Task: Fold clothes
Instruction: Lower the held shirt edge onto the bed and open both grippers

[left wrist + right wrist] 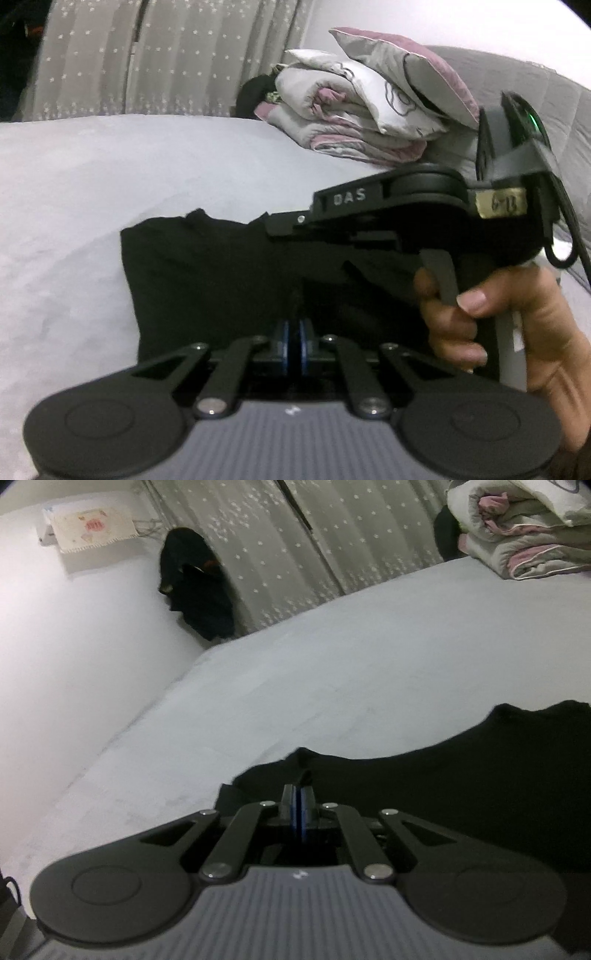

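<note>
A black garment (pixel 207 273) lies on the pale grey bed (pixel 92 184), folded into a rough rectangle. My left gripper (pixel 295 321) is shut, its blue-edged pads pressed together over the garment's near edge; whether cloth is between them is hidden. My right gripper (pixel 298 794) is shut on a raised fold of the black garment (pixel 461 775) at its left edge. In the left wrist view the right gripper's body (pixel 406 214) and the hand holding it cross above the garment on the right.
A stack of folded white and pink quilts (pixel 369 99) sits at the far side of the bed, also in the right wrist view (pixel 524 528). Grey starred curtains (pixel 295 554) hang behind. Dark clothes (pixel 195 587) hang by the white wall.
</note>
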Action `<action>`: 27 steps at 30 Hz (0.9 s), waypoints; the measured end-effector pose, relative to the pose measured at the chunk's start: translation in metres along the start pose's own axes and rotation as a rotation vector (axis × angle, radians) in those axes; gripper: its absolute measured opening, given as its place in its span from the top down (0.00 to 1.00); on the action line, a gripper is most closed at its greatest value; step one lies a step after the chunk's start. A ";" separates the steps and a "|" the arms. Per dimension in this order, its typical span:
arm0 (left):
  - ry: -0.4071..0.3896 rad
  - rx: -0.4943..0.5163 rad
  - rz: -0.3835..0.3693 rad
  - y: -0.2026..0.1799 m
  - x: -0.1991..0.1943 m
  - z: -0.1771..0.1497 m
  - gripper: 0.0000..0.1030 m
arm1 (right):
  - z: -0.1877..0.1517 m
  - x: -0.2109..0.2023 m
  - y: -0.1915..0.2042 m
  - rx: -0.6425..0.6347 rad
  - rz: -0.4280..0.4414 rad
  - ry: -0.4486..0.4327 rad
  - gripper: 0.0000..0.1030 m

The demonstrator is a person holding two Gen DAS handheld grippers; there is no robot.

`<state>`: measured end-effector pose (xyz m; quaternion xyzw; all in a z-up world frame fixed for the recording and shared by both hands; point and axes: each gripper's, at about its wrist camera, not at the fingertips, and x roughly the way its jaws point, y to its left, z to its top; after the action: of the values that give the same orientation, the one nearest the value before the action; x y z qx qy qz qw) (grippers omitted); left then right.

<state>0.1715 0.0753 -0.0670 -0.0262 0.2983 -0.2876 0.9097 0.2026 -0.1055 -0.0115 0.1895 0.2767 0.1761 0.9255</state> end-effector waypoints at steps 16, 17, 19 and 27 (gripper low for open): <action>-0.060 -0.100 -0.014 0.022 -0.020 0.001 0.73 | 0.006 0.000 -0.018 0.039 -0.043 0.030 0.85; -0.058 -0.114 0.004 0.024 -0.018 0.000 0.73 | 0.006 0.000 -0.018 0.039 -0.037 0.030 0.85; -0.014 -0.106 0.051 0.024 -0.009 -0.002 0.73 | 0.004 0.002 -0.013 0.021 -0.009 0.041 0.85; 0.004 -0.093 0.090 0.025 -0.007 -0.004 0.71 | -0.006 0.019 -0.008 -0.005 -0.015 0.125 0.85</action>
<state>0.1774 0.1005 -0.0716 -0.0546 0.3142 -0.2321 0.9189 0.2157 -0.1024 -0.0286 0.1737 0.3348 0.1815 0.9082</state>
